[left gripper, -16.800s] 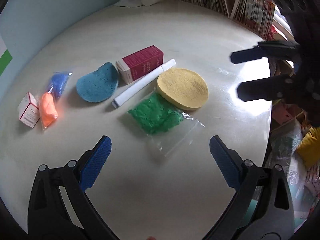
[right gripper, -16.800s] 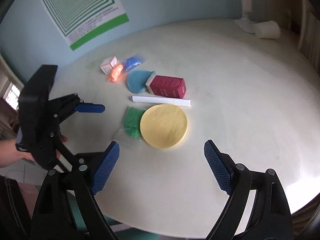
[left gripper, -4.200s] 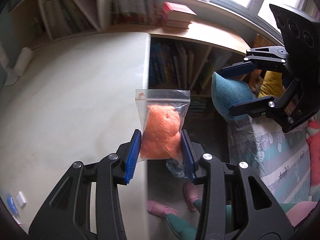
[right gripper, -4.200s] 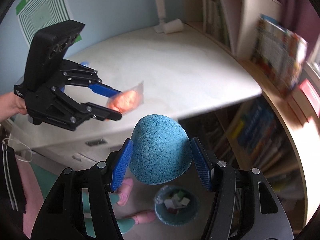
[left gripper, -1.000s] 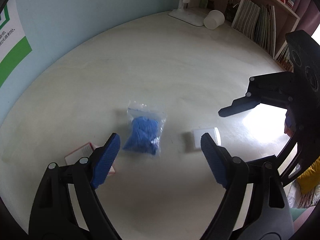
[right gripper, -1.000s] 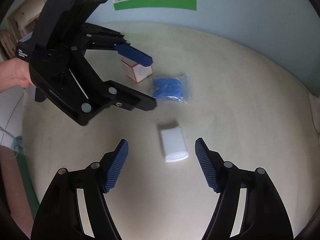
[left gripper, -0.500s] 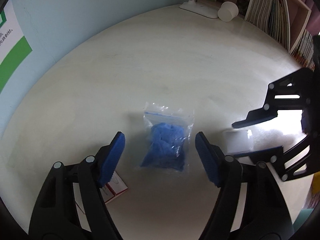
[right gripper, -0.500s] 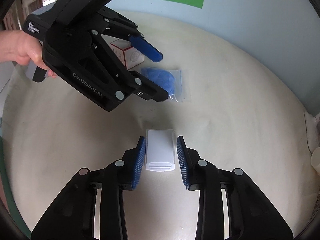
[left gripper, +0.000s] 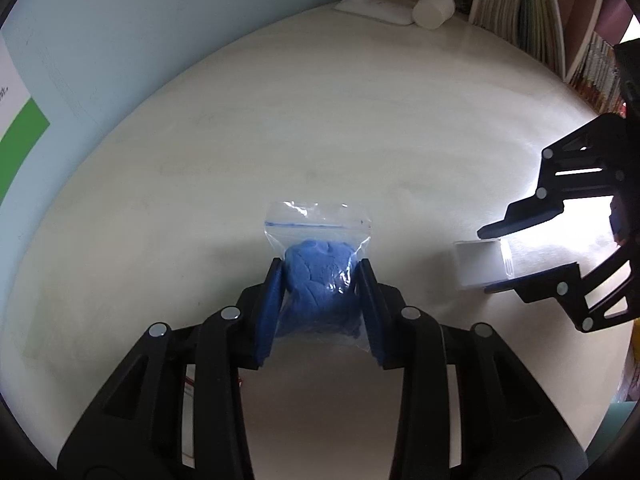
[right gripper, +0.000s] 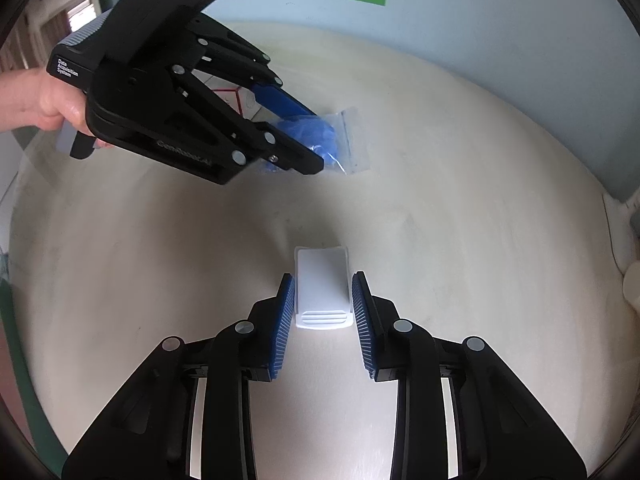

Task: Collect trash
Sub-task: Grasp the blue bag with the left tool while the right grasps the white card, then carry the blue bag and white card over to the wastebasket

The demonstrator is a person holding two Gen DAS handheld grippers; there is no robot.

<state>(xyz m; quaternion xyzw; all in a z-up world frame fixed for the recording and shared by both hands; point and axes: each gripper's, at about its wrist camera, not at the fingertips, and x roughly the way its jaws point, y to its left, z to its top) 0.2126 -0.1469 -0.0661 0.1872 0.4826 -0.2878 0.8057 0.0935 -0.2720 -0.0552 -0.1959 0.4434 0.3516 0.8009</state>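
Trash is what I am gathering from this pale table (left gripper: pixel 360 120), and each tool has one piece. My left gripper (left gripper: pixel 320 280) has its jaws pinching a clear zip bag of blue putty (left gripper: pixel 318 272); the blue pads press into the lump itself, I judge because the thin plastic alone would slip. The bag's sealed top sticks out forward, and its lower edge looks close to the tabletop. My right gripper (right gripper: pixel 323 300) has its jaws closed against the two long sides of a small white box (right gripper: pixel 322 284), which sits between the pads near the table's middle (whether it has left the surface I cannot tell). Just behind the left tool lies a white carton with red lines (right gripper: pixel 232 98), not yet collected. A white cup (left gripper: pixel 434 8) and a lamp base (left gripper: pixel 376 8) stand far off by the bookshelf (left gripper: pixel 532 28).
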